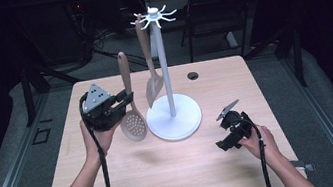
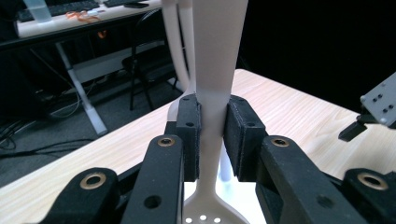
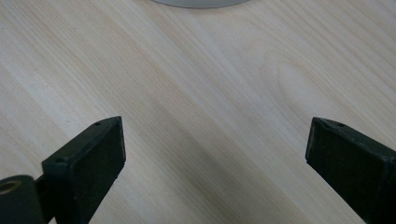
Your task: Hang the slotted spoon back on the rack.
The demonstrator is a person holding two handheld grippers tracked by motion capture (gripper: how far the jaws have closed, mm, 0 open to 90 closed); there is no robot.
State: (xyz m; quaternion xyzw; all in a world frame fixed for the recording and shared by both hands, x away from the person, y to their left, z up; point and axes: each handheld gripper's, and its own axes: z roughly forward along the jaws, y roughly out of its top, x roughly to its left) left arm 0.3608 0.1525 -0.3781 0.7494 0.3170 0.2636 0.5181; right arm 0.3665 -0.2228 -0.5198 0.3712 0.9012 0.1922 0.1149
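Observation:
A beige slotted spoon (image 1: 131,104) stands upright in the air left of a white utensil stand (image 1: 166,73), bowl end down. My left gripper (image 1: 125,100) is shut on its handle; in the left gripper view the pads (image 2: 191,135) press both sides of the handle (image 2: 214,98), with the holed bowl (image 2: 210,214) below. A beige spatula (image 1: 151,70) hangs from a hook at the stand's top. My right gripper (image 1: 226,137) rests low over the table at the right, held by a hand. Its jaws stand wide apart over bare wood (image 3: 210,112) with nothing between them.
The stand's round base (image 1: 174,117) sits mid-table, and its edge (image 3: 201,2) shows at the top of the right gripper view. A cable hole (image 1: 193,75) lies at the table's far side. A chair (image 1: 222,8) stands beyond the table.

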